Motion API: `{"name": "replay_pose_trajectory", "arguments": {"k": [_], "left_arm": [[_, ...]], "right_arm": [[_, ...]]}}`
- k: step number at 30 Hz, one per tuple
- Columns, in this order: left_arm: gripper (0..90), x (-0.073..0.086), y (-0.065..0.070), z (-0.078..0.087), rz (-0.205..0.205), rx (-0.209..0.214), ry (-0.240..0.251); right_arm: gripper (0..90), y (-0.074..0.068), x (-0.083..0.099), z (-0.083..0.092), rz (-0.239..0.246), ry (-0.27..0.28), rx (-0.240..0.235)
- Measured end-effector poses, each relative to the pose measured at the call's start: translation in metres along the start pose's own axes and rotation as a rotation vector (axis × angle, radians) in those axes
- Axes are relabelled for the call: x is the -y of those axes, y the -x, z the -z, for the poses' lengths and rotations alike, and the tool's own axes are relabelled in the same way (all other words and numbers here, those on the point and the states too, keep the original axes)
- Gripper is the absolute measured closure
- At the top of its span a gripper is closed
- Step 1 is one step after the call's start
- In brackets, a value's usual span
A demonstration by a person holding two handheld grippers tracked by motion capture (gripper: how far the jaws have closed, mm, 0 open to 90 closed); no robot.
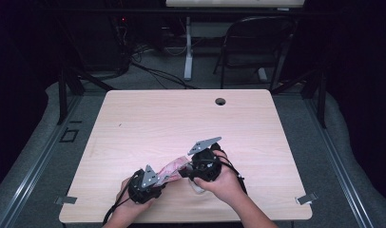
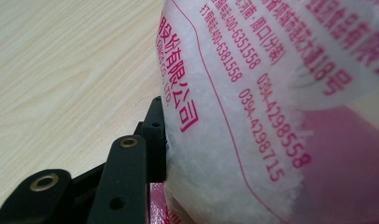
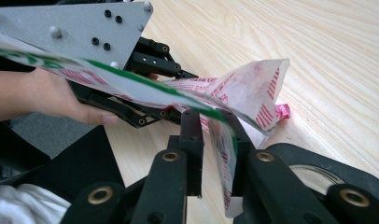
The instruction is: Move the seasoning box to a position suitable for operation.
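The wooden table [image 1: 148, 118] carries everything, and the work sits near its front edge, on the person's side. Lying there between the two hands is a plastic bag [image 1: 173, 167] printed in pink, with white grains showing through its clear film in the left gripper view [image 2: 211, 154]; a green stripe runs along its edge in the right gripper view [image 3: 145, 91]. The left gripper [image 1: 159, 181] is at the bag's left end, close to the table's front edge; its one visible black jaw lies flat against the full side of the bag, and with the jaws standing about half apart it has the bag's bulk between them, though the far jaw is hidden behind the bag. The right gripper [image 1: 185, 171] is at the bag's other end, a little farther in from the front edge; a thin flap of the bag's film passes down through the narrow gap between its jaws, and whether the pads press on it I cannot tell. The grey three-cornered plate [image 1: 204, 144] on this gripper tilts up above the bag.
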State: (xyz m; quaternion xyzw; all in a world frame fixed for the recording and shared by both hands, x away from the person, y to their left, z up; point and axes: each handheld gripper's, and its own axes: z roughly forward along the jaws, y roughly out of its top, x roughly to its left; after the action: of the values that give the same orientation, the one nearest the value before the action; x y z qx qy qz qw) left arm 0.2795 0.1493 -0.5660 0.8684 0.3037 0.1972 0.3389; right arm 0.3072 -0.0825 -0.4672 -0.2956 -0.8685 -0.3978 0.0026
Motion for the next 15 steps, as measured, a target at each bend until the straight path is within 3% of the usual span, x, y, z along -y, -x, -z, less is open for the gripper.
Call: {"name": "replay_pose_trajectory", "arguments": {"k": [7,15], "left_arm": [[59.8,0.0,0.001,0.0,-0.032,-0.041,-0.003],[60.1,0.0,0.002,0.001,-0.052,-0.057,-0.008]], "right_arm": [[76.9,-0.001,0.003,0.008,0.001,0.015,0.001],[72.7,-0.004,0.006,0.019,0.019,0.034,0.016]]}}
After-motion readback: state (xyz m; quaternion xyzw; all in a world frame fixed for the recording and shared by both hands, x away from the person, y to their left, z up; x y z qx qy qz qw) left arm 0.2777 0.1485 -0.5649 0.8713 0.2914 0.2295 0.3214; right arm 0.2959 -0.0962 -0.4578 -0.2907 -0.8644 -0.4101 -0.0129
